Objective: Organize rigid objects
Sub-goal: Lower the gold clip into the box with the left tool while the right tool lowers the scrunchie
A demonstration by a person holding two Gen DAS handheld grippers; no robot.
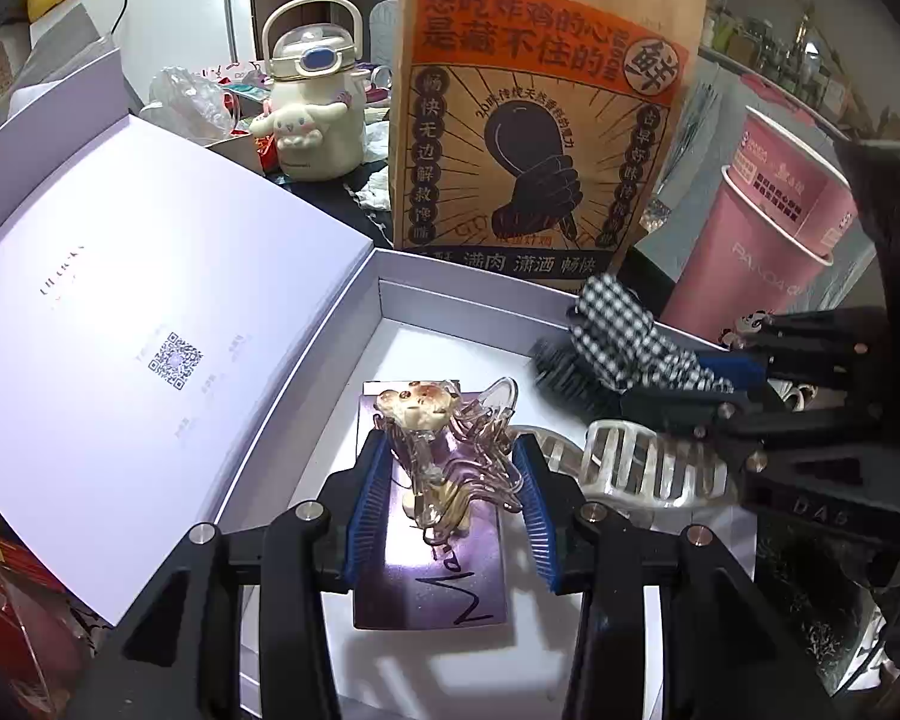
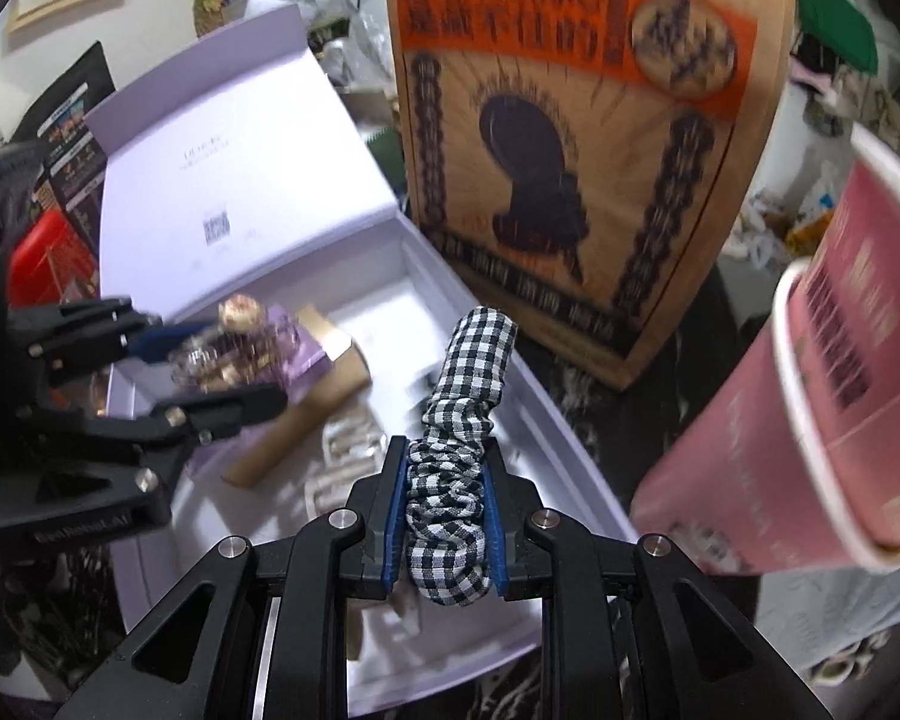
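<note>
Clips first: clear hair claw [image 1: 450, 456] with a bear charm is pinched between the blue pads of the left gripper [image 1: 453, 480], hanging over a purple card [image 1: 432, 576] inside the white box [image 1: 480, 294]. Checked fabric hair clip [image 2: 450, 480] is squeezed between the pads of the right gripper [image 2: 447, 516], over the box's right wall; its black comb teeth show in the left wrist view. White slotted claw clip [image 1: 648, 468] lies on the box floor just right of the purple card. Box lid [image 1: 150, 312] stands open on the left, QR code printed inside. Brown paper bag [image 1: 540, 120] stands just beyond the far wall. Pink paper cups [image 1: 762, 228], stacked, sit right of the bag. Cream character bottle [image 1: 318, 102] further back left.
</note>
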